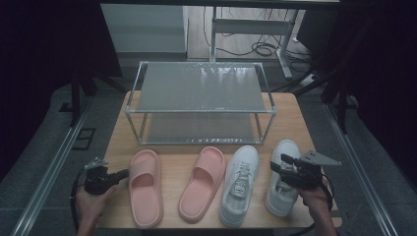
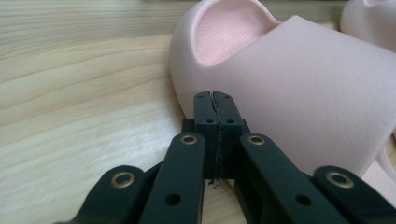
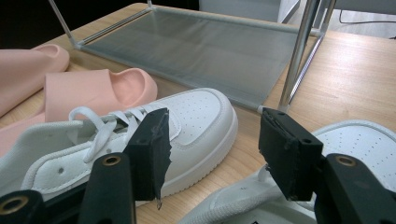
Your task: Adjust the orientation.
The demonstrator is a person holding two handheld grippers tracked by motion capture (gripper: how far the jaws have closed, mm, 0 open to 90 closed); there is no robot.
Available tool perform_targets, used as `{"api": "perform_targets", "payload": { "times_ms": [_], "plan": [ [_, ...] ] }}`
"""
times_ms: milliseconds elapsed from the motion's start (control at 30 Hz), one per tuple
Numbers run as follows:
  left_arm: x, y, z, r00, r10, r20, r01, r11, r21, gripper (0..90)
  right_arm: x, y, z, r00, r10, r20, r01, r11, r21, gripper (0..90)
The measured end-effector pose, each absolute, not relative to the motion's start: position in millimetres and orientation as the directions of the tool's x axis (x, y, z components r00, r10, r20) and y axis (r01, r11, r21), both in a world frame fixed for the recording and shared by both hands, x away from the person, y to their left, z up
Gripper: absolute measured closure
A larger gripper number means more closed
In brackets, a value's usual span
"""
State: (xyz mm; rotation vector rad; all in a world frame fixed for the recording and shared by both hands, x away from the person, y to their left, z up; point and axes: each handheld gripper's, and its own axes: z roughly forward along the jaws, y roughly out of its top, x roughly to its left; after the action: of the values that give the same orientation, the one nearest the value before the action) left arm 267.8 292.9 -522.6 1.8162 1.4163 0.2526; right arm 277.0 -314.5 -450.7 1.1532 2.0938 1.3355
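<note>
A dim room with dark curtains surrounds a pale wooden table [image 1: 300,123], and a two-tier metal shoe rack [image 1: 199,101] stands along the table's far edge, both shelves bare. In a row along the near edge lie four shoes, all with their long axes running from the near edge toward the rack, toes pointing at it: the left pink slipper [image 1: 145,187], the right pink slipper [image 1: 202,182], the left white sneaker [image 1: 239,183] and the right white sneaker [image 1: 282,174]. The right gripper [image 1: 286,166] hangs over the right white sneaker near the table's near right corner, jaws spread wide and holding nothing; in the right gripper view its black pads [image 3: 154,149] frame the gap between the two sneakers, with the sneaker beneath it low at the right. That shoe lies directly under and ahead of the tongs, so a grasp looks to need only a drop onto its collar or side wall across the short axis. The left gripper [image 1: 123,173] sits by the near left corner, jaws clenched together on nothing, tips just beside the outer side of the left pink slipper [image 2: 299,93]. The right hand [image 1: 314,196] is nearer the sneakers, the left hand [image 1: 91,202] nearer the slippers. A small mark on the left white sneaker's tongue is too small to read; no other writing is legible.
</note>
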Motion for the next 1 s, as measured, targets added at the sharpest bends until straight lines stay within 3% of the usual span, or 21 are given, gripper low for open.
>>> {"api": "perform_targets", "payload": {
  "times_ms": [700, 1000],
  "plan": [
    [289, 270, -521, 0.391, 0.865, -0.315, 0.729, -0.082, 0.679, 90.0, 276, -316, -451, -0.579, 0.810, 0.094, 0.425, 0.201, 0.883, 43.4],
    [264, 291, -498, 0.369, 0.883, -0.291, 0.676, -0.040, 0.735, 90.0, 276, -319, -453, -0.570, 0.815, 0.101, 0.427, 0.189, 0.884, 43.3]
  ]
}}
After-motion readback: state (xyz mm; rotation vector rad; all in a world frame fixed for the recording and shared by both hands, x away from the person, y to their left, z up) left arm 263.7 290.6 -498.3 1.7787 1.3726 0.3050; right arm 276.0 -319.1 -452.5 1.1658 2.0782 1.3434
